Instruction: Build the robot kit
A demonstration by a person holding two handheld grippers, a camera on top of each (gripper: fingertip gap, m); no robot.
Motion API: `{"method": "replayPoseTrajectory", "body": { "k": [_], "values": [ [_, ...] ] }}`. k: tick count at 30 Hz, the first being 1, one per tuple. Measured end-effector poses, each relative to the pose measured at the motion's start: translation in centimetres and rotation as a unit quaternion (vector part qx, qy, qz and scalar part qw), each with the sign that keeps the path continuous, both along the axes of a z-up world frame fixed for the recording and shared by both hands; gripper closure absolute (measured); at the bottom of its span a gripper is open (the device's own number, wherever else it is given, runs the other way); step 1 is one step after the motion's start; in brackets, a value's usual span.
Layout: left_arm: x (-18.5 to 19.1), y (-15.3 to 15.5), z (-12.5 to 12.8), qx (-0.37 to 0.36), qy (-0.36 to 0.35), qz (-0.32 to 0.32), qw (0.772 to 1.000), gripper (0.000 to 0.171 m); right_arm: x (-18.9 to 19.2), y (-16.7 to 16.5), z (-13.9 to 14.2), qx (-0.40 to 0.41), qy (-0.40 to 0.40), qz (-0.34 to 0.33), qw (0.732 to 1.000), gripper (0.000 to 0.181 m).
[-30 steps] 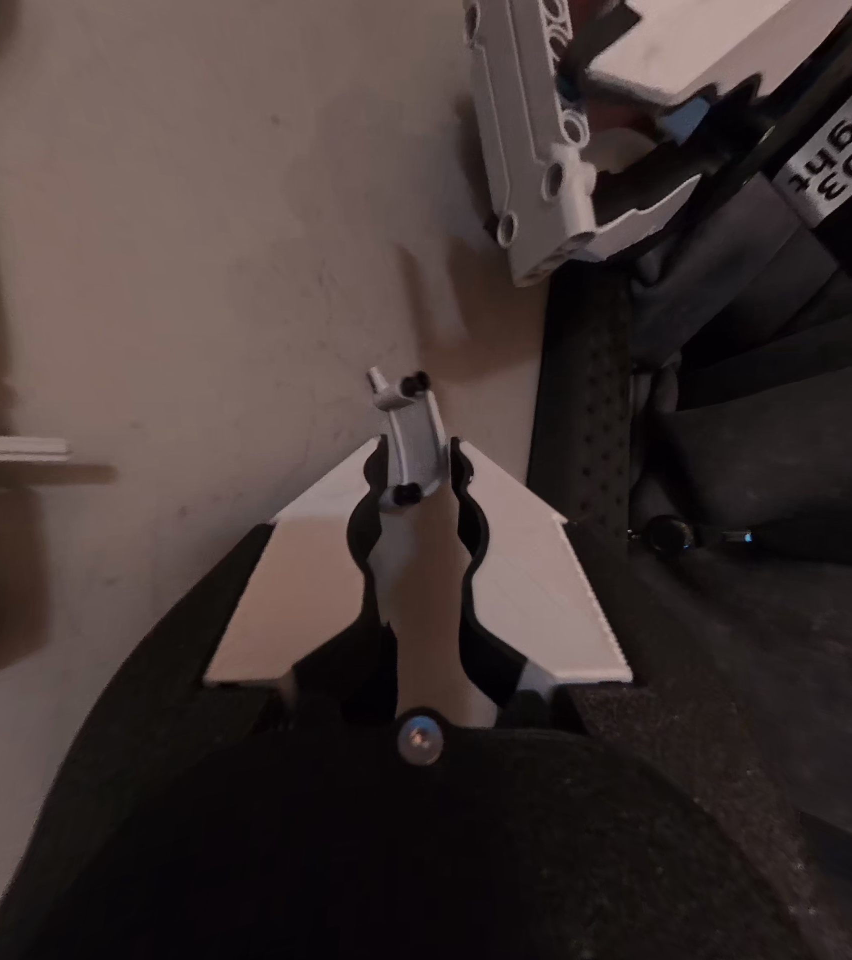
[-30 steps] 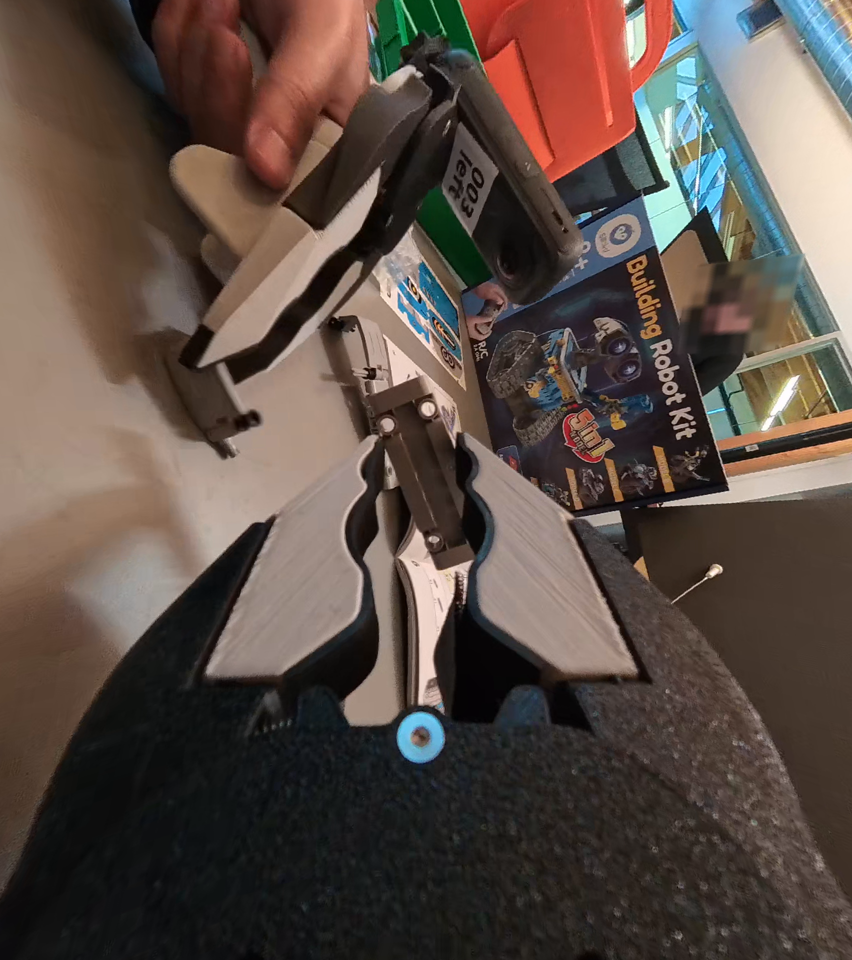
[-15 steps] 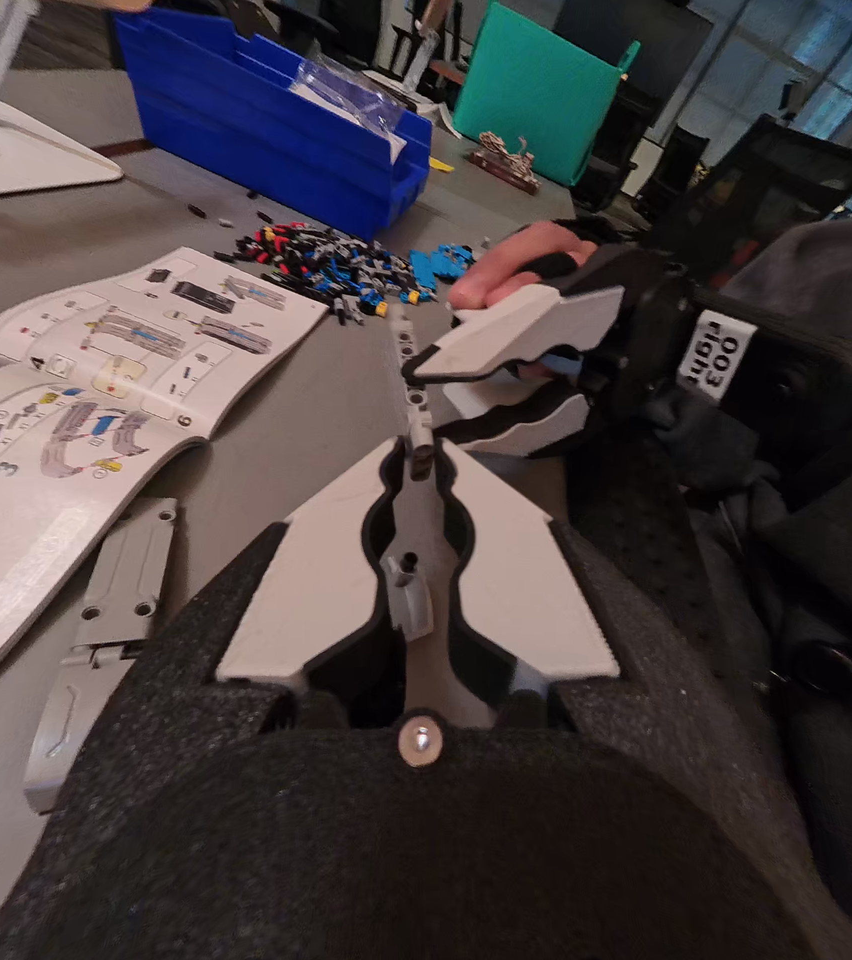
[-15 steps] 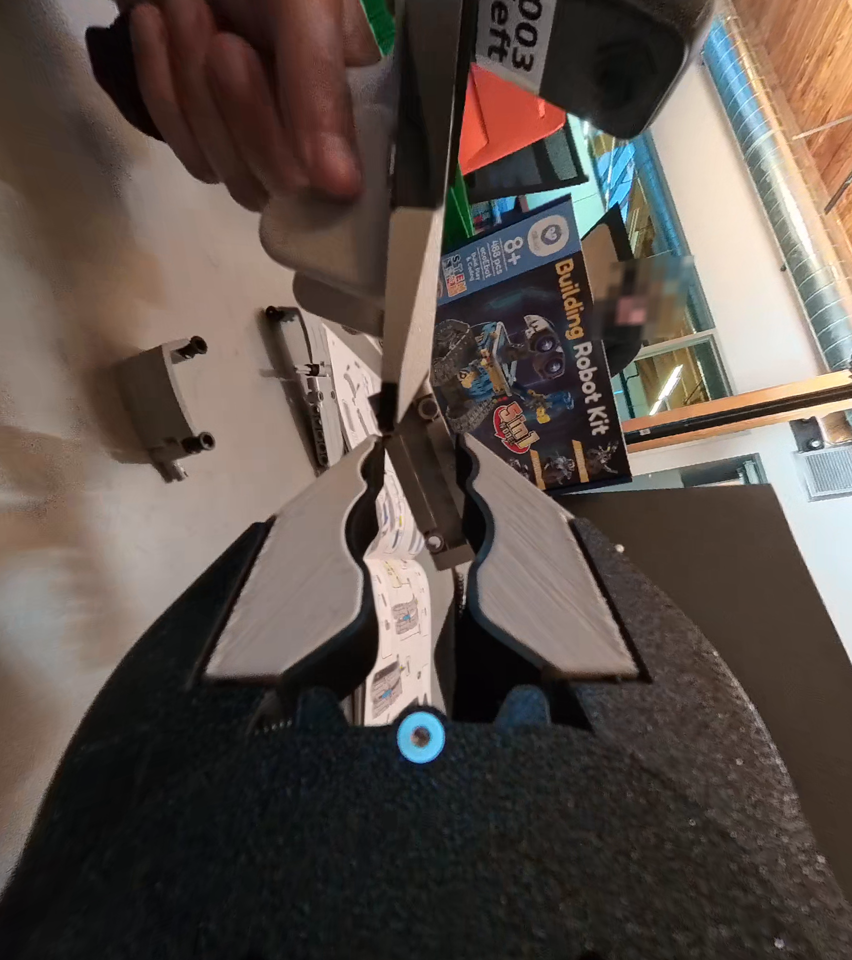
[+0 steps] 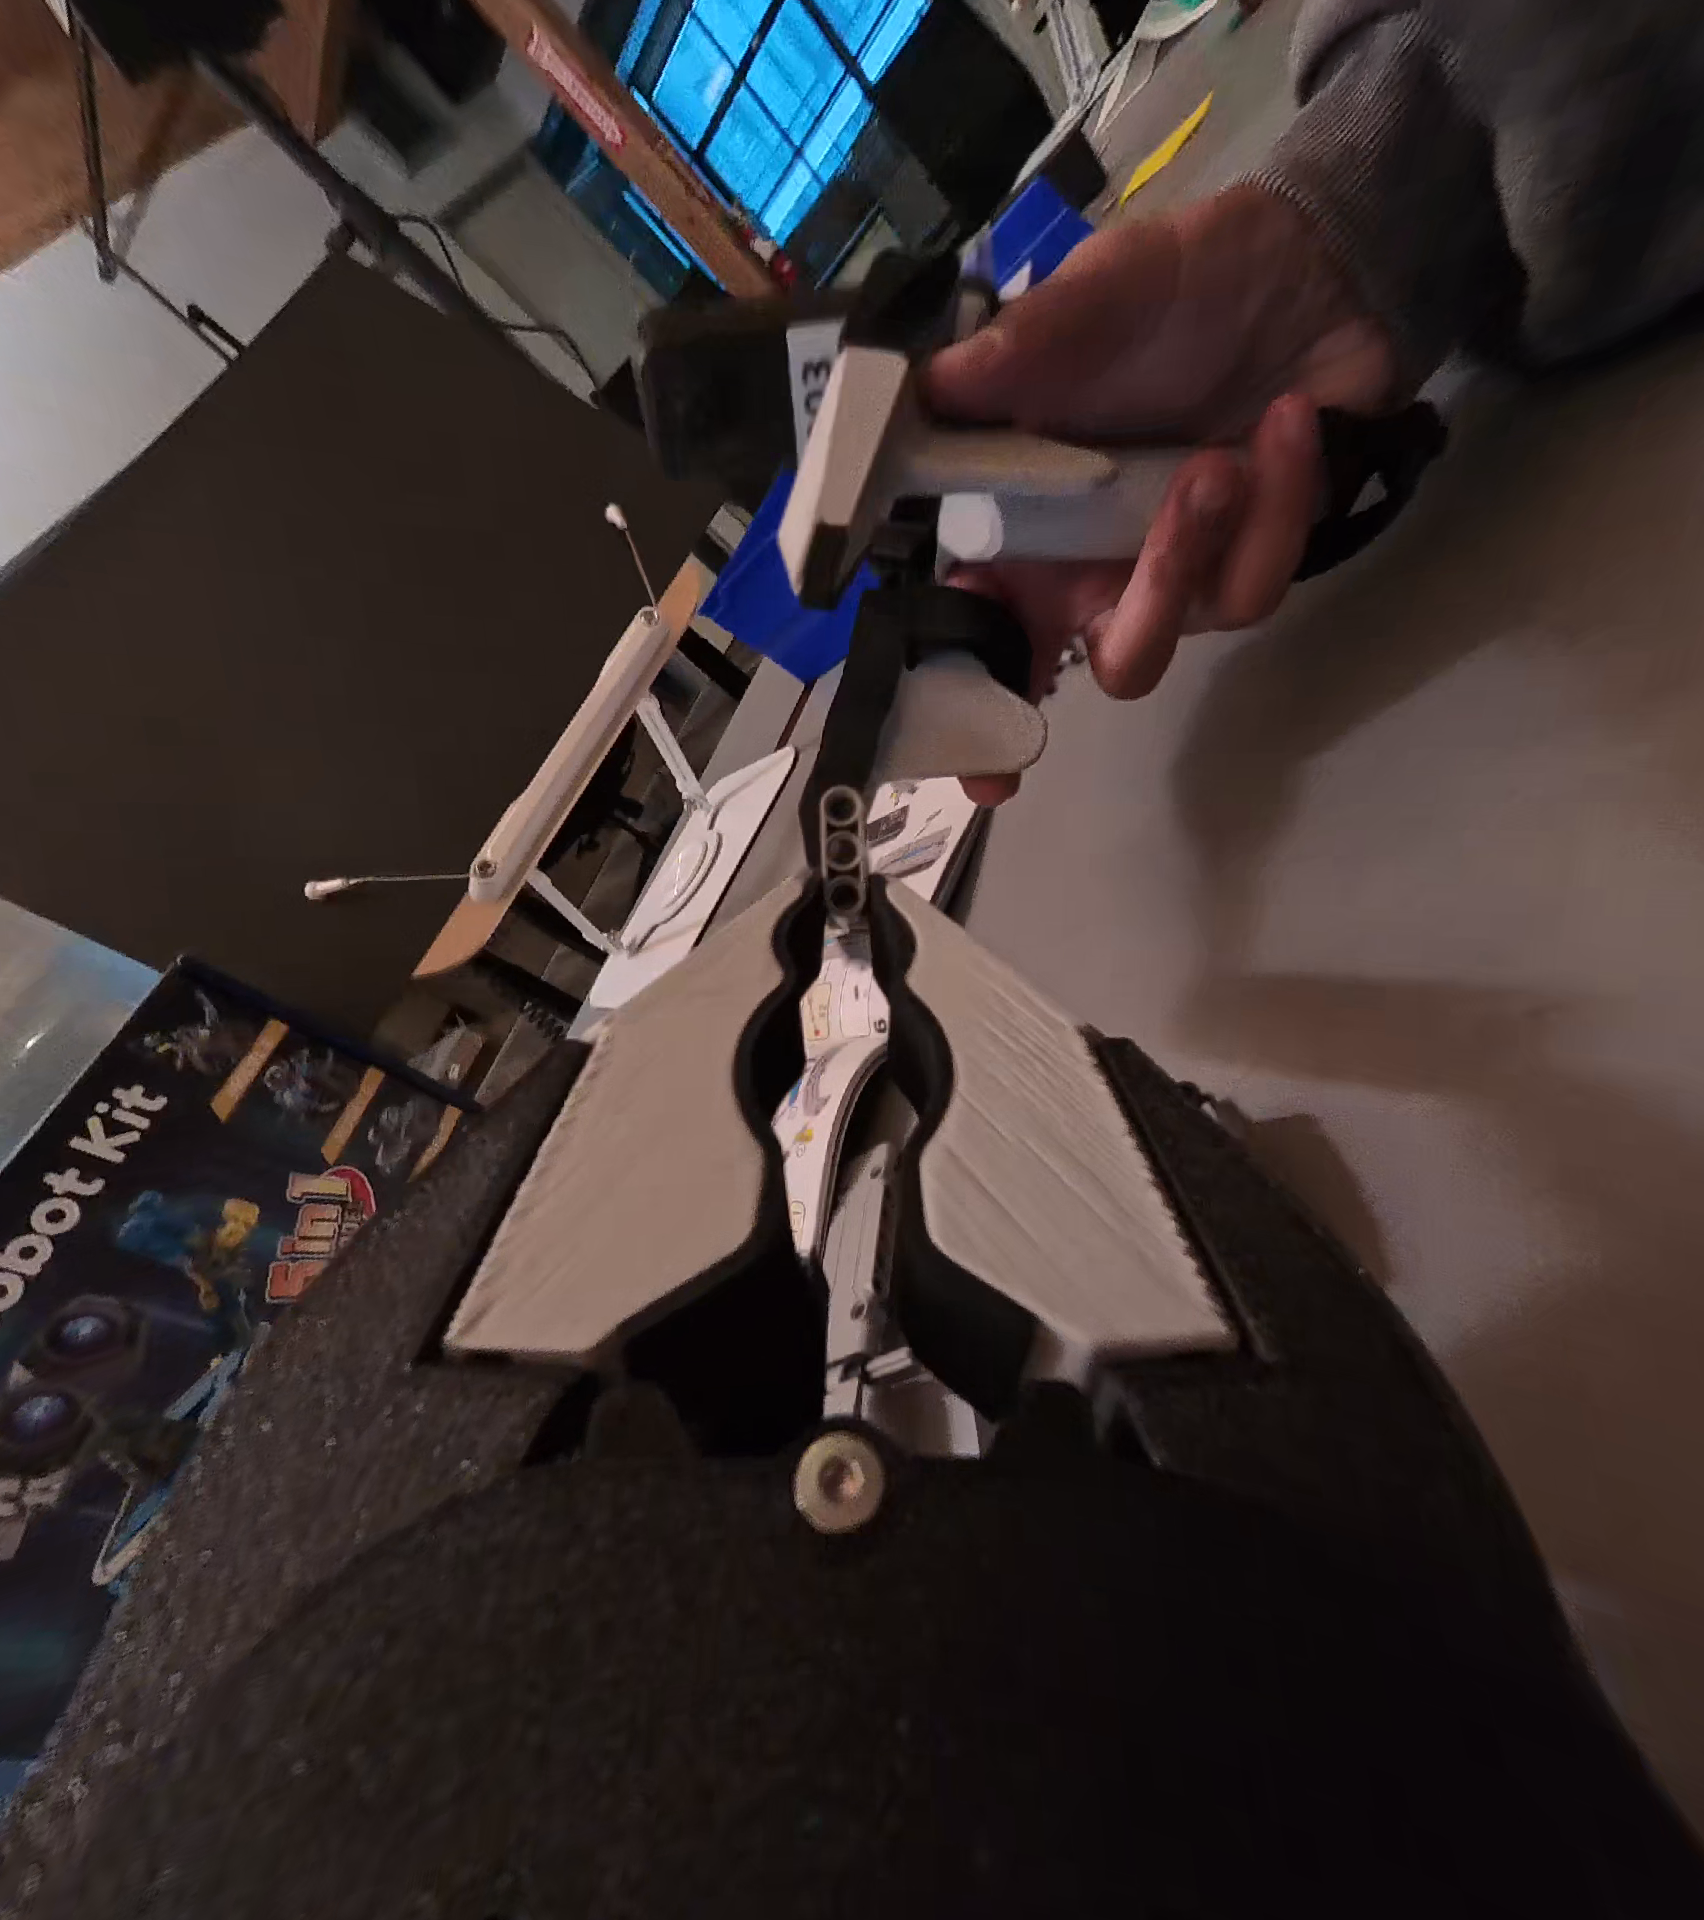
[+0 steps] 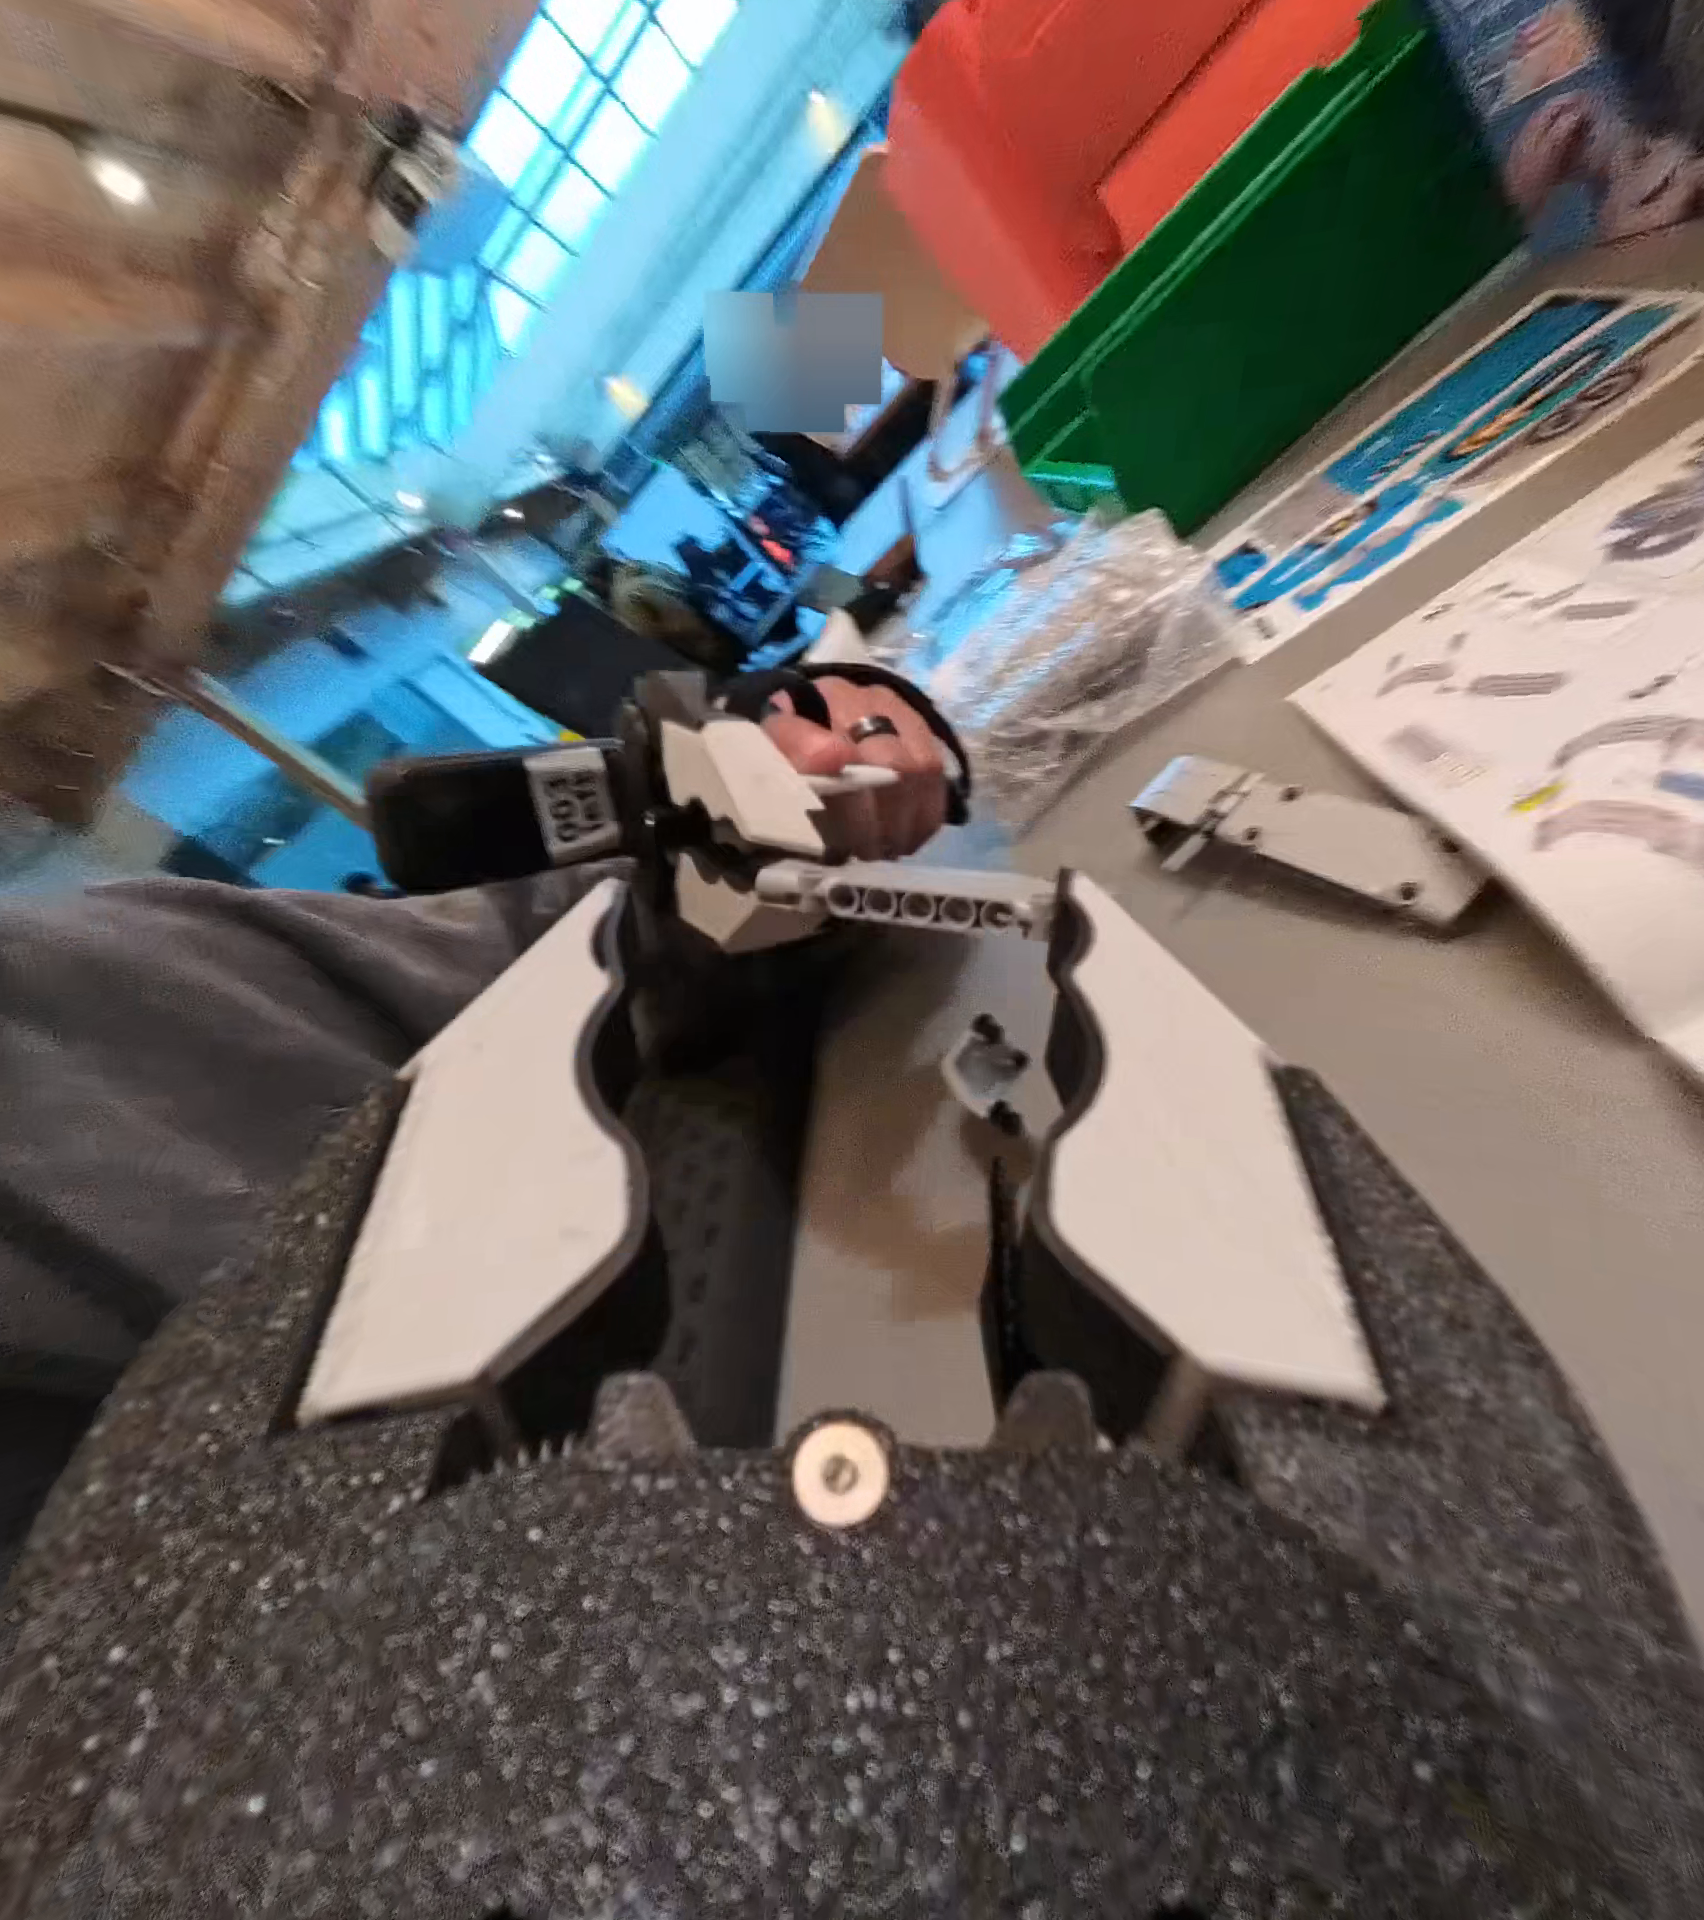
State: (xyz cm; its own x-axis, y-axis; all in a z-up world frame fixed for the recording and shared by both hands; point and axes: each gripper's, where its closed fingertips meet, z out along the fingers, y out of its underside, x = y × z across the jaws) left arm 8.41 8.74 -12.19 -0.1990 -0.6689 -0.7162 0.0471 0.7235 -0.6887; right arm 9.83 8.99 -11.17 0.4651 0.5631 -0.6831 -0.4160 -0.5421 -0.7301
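My left gripper (image 5: 843, 899) is shut on a grey beam with round holes (image 5: 841, 847), seen end-on at its fingertips. The right wrist view shows this left gripper (image 6: 723, 831) holding the beam (image 6: 915, 906) level above the table. My right gripper (image 6: 837, 904) is wide open and empty; the beam's far end lies close by its right fingertip (image 6: 1071, 904). In the left wrist view the right gripper (image 5: 889, 623) hangs open just beyond the beam, held by a hand (image 5: 1170, 416). A small grey piece with black pins (image 6: 983, 1075) lies on the table between my right fingers.
A grey panel part (image 6: 1315, 852) lies on the grey table (image 6: 1450, 1195) beside an open instruction booklet (image 6: 1606, 727). Clear plastic bags (image 6: 1087, 644), a green bin (image 6: 1243, 343) and an orange bin (image 6: 1035, 156) stand behind. A robot kit box (image 5: 100, 1247) and a white stand (image 5: 702, 862) stand at the left. My left and right fingertips are right by each other.
My left gripper let go of the small pinned piece and closed on the beam's end. My right gripper, which held the beam, opened wide and released it. Both views swung round.
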Motion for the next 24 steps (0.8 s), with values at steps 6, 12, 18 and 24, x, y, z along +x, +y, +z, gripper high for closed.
{"method": "replayPoseTrajectory", "body": {
  "k": [6, 12, 18, 24],
  "values": [
    [-0.5, 0.0, 1.6, 0.0, -0.035, 0.001, 0.999, 0.165, 1.5, 0.8, 0.5, 0.001, 0.03, -0.024, 0.999, 0.128],
    [-3.0, -3.3, 5.9, -0.067, -0.115, -0.089, 0.987, 0.165, -3.7, -2.4, 2.0, -0.032, 0.2, 0.179, 0.963, 0.102],
    [-2.7, -3.6, 4.8, -0.076, -0.089, -0.102, 0.988, 0.165, -6.2, -3.8, 4.4, 0.03, 0.218, 0.234, 0.947, 0.139],
    [-2.2, -4.1, 3.4, -0.068, -0.059, -0.109, 0.99, 0.164, -6.1, -3.4, 3.3, 0.024, 0.194, 0.219, 0.956, 0.155]
  ]
}}
